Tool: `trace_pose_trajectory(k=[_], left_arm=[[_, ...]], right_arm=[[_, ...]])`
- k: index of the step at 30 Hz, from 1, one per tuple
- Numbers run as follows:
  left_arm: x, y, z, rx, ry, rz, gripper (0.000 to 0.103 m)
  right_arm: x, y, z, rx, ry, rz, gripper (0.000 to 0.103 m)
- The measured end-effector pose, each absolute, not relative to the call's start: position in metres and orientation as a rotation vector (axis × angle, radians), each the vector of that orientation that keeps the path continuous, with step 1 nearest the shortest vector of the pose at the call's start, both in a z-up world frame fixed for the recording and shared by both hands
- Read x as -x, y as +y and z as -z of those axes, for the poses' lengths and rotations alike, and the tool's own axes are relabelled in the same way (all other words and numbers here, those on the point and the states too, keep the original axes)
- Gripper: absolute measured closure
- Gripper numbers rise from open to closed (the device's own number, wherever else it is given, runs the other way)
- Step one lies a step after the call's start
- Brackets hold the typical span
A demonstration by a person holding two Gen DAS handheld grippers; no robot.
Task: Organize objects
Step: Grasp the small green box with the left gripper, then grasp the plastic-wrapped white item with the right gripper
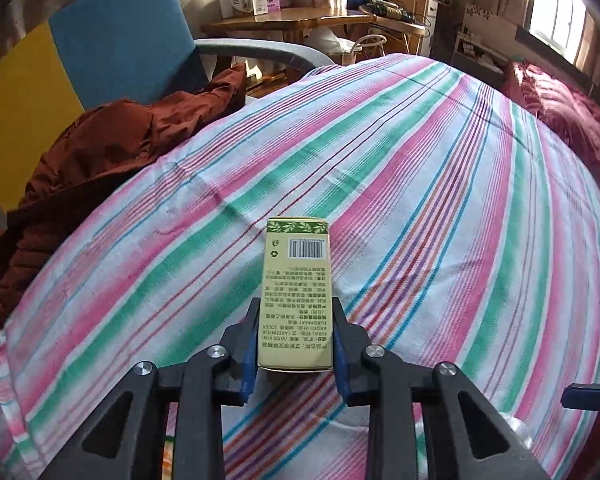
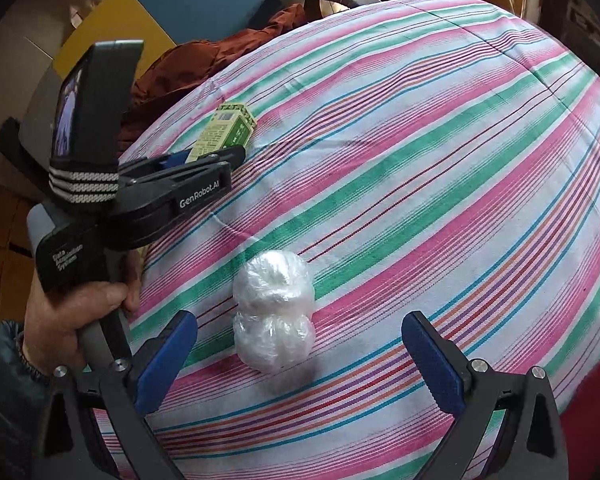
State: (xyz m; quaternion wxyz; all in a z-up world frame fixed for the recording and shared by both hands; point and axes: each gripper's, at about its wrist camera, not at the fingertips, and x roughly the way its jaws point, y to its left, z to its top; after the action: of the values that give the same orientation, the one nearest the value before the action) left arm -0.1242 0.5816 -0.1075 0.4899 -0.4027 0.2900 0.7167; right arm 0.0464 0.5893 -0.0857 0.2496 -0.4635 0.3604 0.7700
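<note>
Striped bedsheet (image 2: 380, 168), bedroom clutter behind. Left gripper (image 1: 296, 344) clamped on box (image 1: 298, 292), box low over sheet. Right gripper (image 2: 300, 360) wide open, empty, around plastic bundle (image 2: 274, 312). Keep box level; close right w/ centred squeeze, bundle likely soft.
</note>
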Motion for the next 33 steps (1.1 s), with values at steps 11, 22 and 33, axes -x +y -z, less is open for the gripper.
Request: trace_pose_trajectory(k=[11, 22, 33], left_arm=[[0.079, 0.472, 0.101, 1.014, 0.605, -1.836, 0.073], [0.01, 0.367, 0.101, 1.045, 0.487, -1.903, 0.073], [0.002, 0.335, 0.099, 1.057, 0.39, -1.935, 0.073]], right_arm=[[-0.053, 0.598, 0.08, 1.206, 0.897, -2.051, 0.04], [-0.017, 0.577, 0.09, 1.333, 0.76, -2.125, 0.048], [-0.017, 0.564, 0.088, 1.382, 0.677, -2.189, 0.068]])
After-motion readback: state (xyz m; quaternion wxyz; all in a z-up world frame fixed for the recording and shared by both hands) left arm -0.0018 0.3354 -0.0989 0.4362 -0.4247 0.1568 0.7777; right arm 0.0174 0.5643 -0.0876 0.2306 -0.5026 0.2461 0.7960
